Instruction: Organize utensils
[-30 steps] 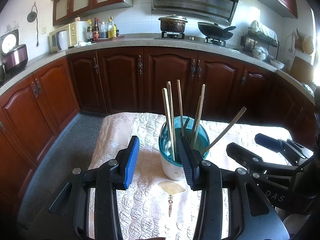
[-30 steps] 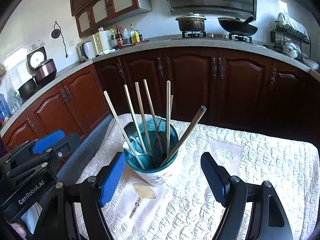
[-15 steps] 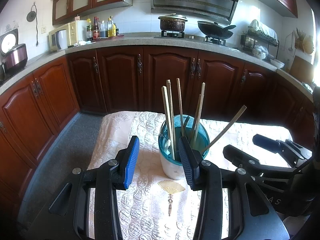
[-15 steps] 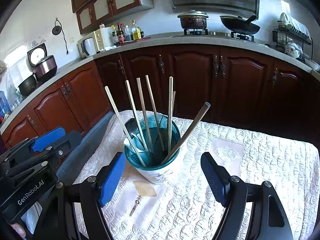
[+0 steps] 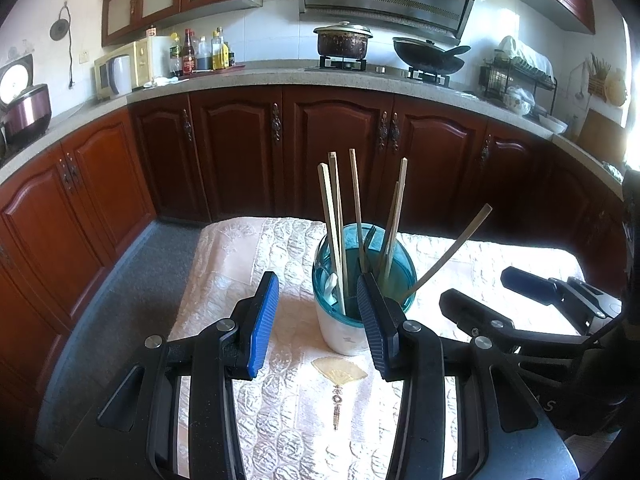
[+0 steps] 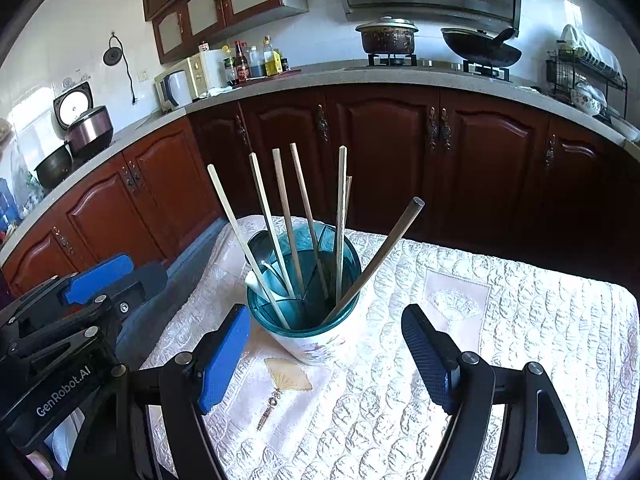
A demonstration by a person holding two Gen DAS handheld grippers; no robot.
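A white utensil holder with a teal insert stands on the quilted tablecloth. Several wooden chopsticks and a white spoon stand in it, and one chopstick leans out to the right. My left gripper hovers open just short of the holder with nothing in it. In the right wrist view the holder sits just beyond my right gripper, which is also open and holds nothing. Each gripper shows in the other's view: the right one, the left one.
Dark red cabinets under a grey counter wrap around behind the table. The counter carries a microwave, bottles, a pot, a wok and a dish rack. A fan motif marks the cloth.
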